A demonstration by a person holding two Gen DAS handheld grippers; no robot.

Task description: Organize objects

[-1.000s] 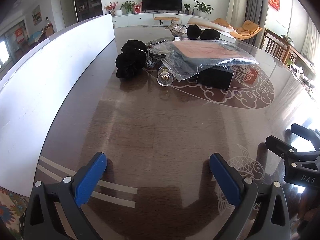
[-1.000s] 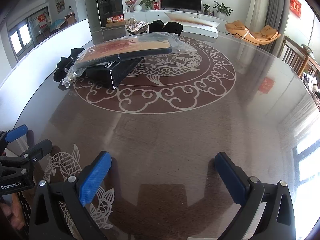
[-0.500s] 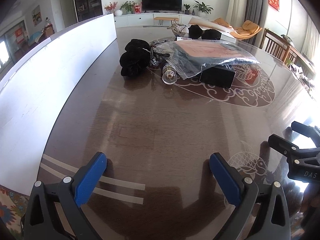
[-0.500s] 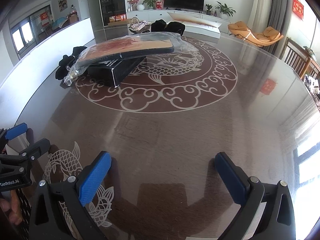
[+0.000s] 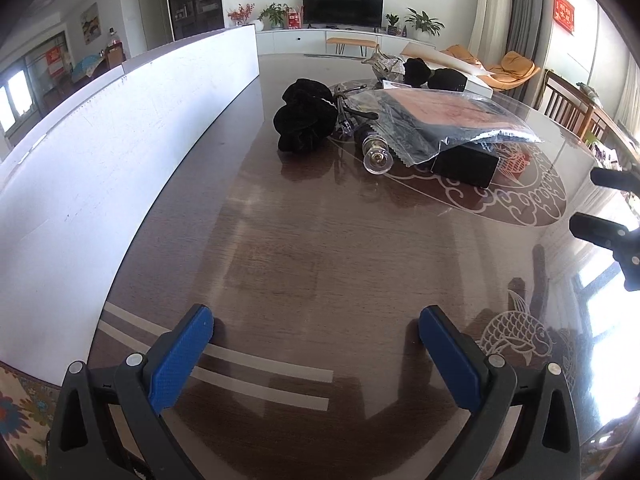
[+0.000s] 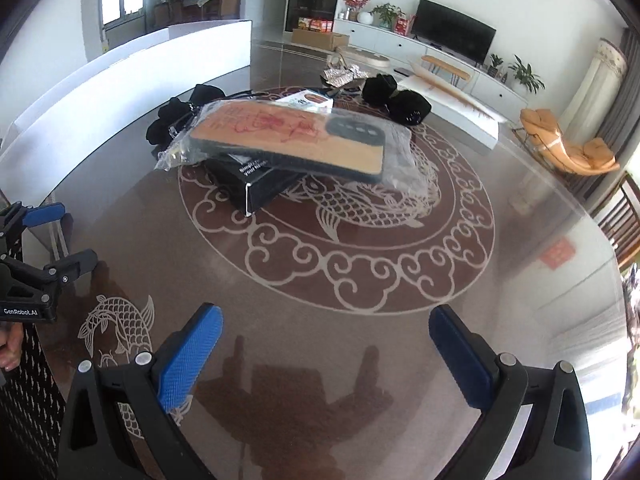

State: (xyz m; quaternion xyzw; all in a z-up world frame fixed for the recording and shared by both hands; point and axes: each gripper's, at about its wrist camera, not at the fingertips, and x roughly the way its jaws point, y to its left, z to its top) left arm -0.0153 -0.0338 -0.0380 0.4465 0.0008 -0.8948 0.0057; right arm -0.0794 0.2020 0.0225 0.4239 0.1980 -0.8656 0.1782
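White partition [image 5: 120, 152], television [image 6: 454, 36], orange lounge chair [image 6: 568, 148], potted plants [image 5: 424, 24]

Legible text: one brand mark only.
We read "GenRobot.AI" in white on the black body of the left gripper [image 6: 60, 240], at the left edge of the right wrist view. White print on the black box [image 6: 260, 186] under the bagged phone case [image 6: 296, 140] is too blurred to read.

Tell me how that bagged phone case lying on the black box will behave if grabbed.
The phone case looks stiff, though its loose plastic bag probably slips and crinkles. Overhanging the black box, it may tip or slide off when nudged.
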